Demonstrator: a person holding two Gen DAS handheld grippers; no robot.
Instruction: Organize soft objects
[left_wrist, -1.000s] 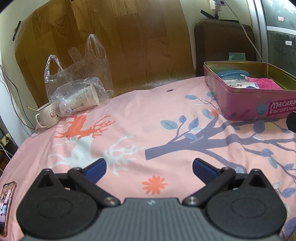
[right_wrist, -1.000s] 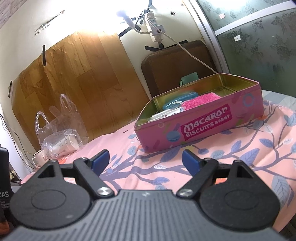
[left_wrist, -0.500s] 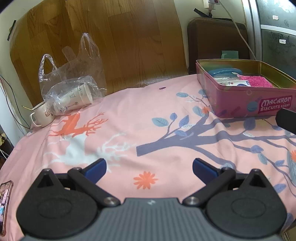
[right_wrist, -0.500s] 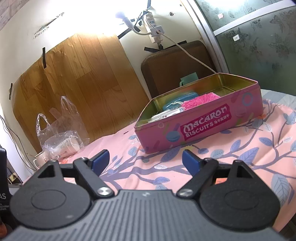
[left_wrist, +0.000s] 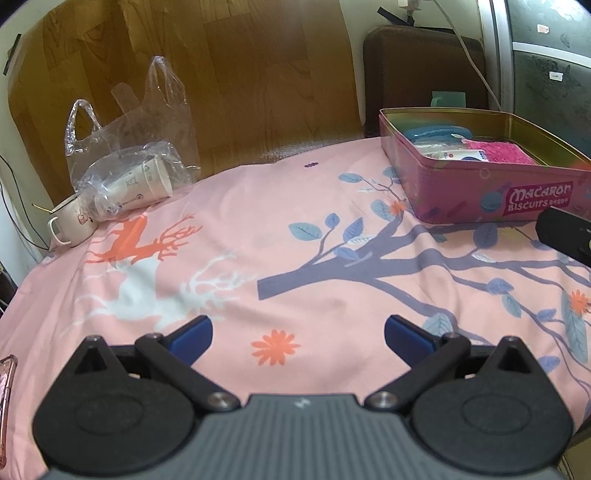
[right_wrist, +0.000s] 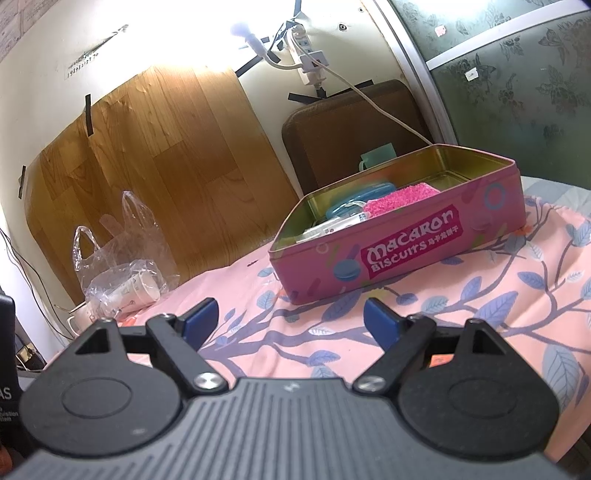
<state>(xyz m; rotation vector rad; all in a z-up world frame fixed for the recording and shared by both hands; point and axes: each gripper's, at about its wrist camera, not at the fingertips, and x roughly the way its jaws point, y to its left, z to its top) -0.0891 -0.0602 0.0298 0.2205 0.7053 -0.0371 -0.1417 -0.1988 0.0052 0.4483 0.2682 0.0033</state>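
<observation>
A pink biscuit tin (left_wrist: 491, 192) (right_wrist: 424, 247) stands open on the pink printed cloth at the right. Inside it lie a fuzzy pink cloth (left_wrist: 498, 155) (right_wrist: 400, 197), a blue soft item (left_wrist: 436, 132) (right_wrist: 360, 199) and a white tube (left_wrist: 448, 153) (right_wrist: 332, 226). My left gripper (left_wrist: 298, 336) hovers open over bare cloth, well left of the tin, with nothing between its blue pads. My right gripper (right_wrist: 291, 317) is open too, a short way in front of the tin, and holds nothing.
A clear plastic bag with paper cups (left_wrist: 129, 177) (right_wrist: 122, 277) and a white mug (left_wrist: 70, 221) sit at the far left by the wooden board. A brown cushion (left_wrist: 421, 70) leans behind the tin. A phone (left_wrist: 5, 398) lies at the left edge.
The left wrist view has tilted up and swung slightly right, so the tin and bag sit lower and further left in frame. The right gripper has stayed still. Both grippers remain open.
</observation>
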